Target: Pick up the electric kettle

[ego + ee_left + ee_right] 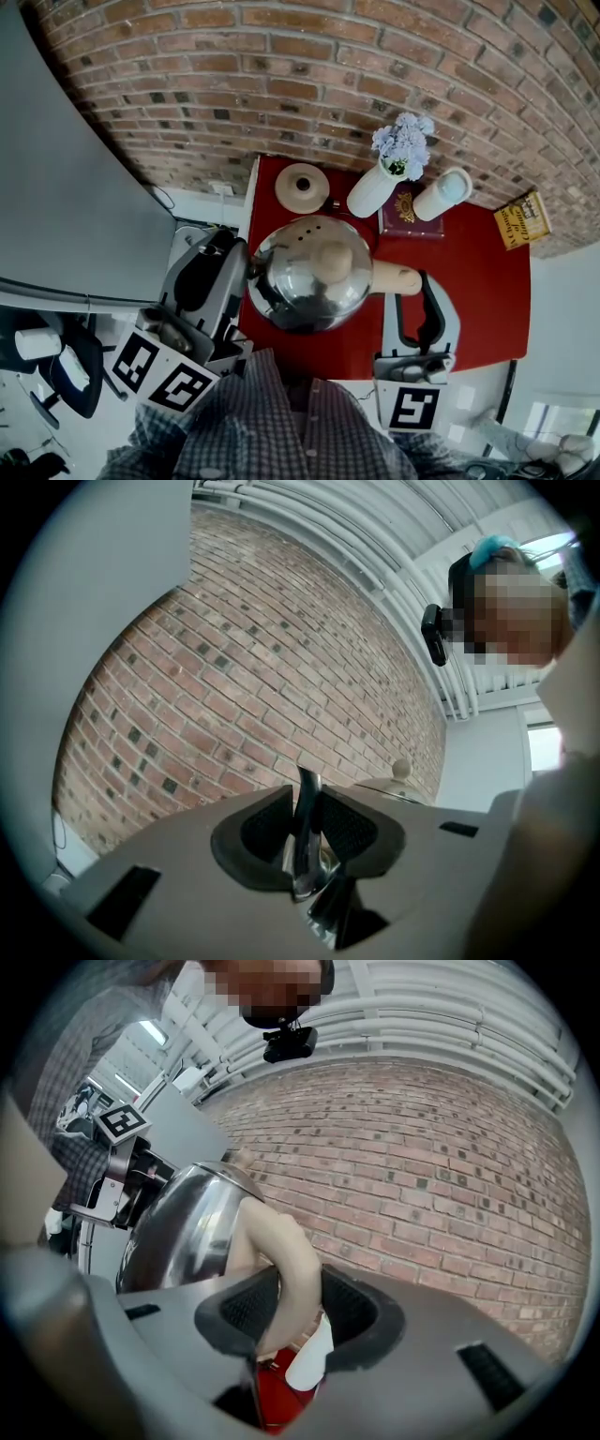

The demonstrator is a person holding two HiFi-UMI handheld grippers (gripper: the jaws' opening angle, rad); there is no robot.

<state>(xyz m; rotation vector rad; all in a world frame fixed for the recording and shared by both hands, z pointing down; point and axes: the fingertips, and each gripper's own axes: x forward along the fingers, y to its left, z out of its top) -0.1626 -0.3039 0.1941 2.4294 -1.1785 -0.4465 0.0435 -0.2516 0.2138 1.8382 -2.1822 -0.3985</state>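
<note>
A shiny steel electric kettle (305,272) with a wooden knob and a wooden handle (394,277) is held between both grippers over the red table (487,281). My left gripper (246,267) is shut on the kettle's metal spout (305,827), which stands as a thin edge between the pads. The kettle's lid knob (401,771) shows just beyond it. My right gripper (412,291) is shut on the handle (281,1279), with the kettle's body (178,1227) to the left of it. The kettle's round beige base (302,187) lies apart at the table's back.
Behind the kettle stand a white vase (373,190) with pale flowers (403,142), a white tumbler (442,194) and a dark red book (408,211). A yellow book (522,220) lies at the far right. A brick wall (309,75) backs the table; a grey panel (66,187) is at left.
</note>
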